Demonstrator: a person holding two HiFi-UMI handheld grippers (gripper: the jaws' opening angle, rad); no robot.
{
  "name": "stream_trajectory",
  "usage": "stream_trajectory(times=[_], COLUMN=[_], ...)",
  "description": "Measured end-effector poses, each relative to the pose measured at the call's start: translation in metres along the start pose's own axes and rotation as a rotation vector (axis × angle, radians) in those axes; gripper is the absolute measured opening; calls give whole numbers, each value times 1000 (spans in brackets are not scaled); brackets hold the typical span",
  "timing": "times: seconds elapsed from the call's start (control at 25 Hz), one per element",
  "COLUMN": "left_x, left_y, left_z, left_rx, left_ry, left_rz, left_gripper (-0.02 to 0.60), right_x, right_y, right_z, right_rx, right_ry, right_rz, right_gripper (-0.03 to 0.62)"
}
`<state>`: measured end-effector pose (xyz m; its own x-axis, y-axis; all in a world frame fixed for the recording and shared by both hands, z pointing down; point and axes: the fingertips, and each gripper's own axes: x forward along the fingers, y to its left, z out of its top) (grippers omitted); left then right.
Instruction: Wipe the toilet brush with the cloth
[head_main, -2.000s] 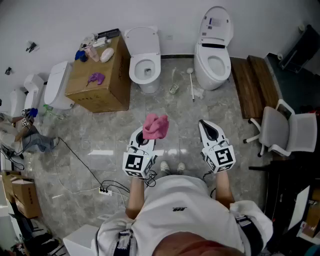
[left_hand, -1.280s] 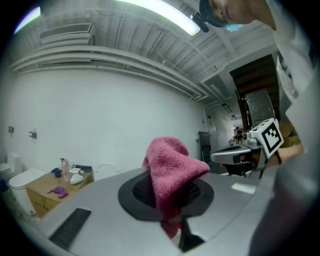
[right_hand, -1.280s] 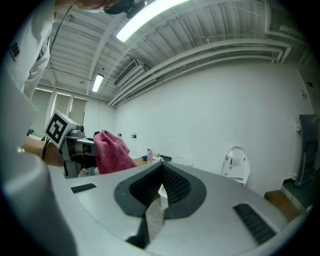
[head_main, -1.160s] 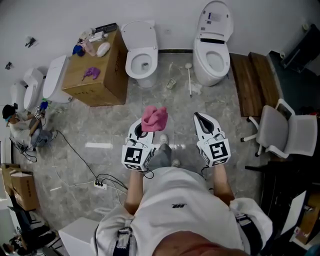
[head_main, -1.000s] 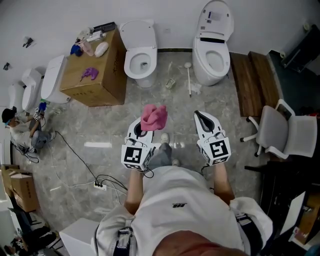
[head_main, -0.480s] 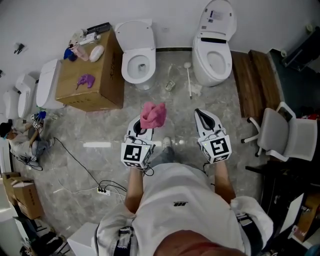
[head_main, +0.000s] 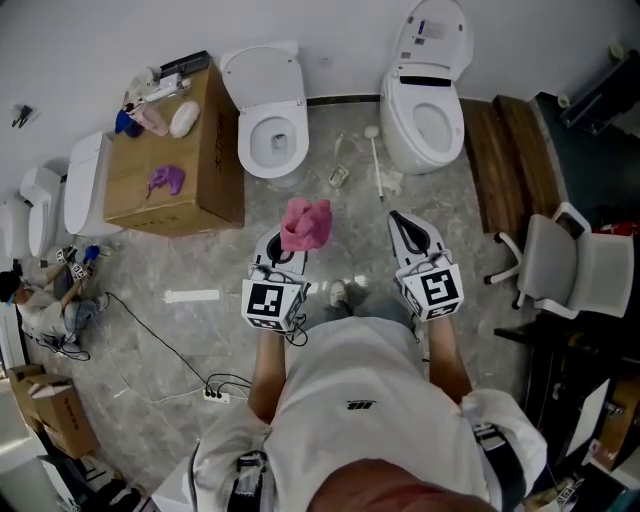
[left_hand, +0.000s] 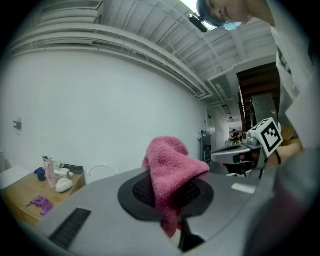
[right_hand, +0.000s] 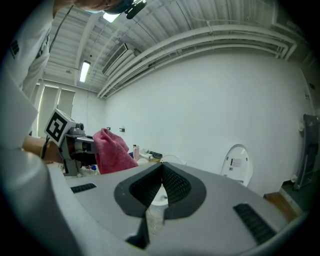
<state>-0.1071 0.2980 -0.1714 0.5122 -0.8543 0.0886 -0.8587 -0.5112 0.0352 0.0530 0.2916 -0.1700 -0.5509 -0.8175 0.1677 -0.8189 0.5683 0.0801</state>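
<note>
Pink cloth (head_main: 306, 222) is clamped in the closed jaws of the left gripper (head_main: 285, 258) and stands bunched above them, while the right gripper (head_main: 400, 220) has its jaws pressed together on nothing. Wiping appears not yet begun: the toilet brush (head_main: 378, 165) lies untouched on the floor (head_main: 200, 250) between the left toilet (head_main: 268, 130) and the right toilet (head_main: 425, 110), well ahead of both grippers. It shows as a thin white rod with a small rounded head toward the wall.
</note>
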Motion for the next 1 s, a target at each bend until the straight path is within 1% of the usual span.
stream_trajectory(times=[0.28, 0.6, 0.8, 1.0], left_x=[24, 57, 89, 137], left_y=[29, 48, 61, 78], left_z=[0, -10, -19, -27], left_rx=[-10, -35, -41, -47], left_ry=[-9, 6, 27, 41], left_rz=[-3, 0, 0, 0], left_gripper=[40, 40, 40, 40], right_x=[32, 65, 92, 130], right_y=[-7, -27, -50, -86], right_z=[1, -5, -13, -23], right_rx=[-13, -8, 4, 22], right_ry=[21, 34, 50, 72], right_rz=[-2, 7, 12, 26], right_gripper=[-5, -5, -5, -5])
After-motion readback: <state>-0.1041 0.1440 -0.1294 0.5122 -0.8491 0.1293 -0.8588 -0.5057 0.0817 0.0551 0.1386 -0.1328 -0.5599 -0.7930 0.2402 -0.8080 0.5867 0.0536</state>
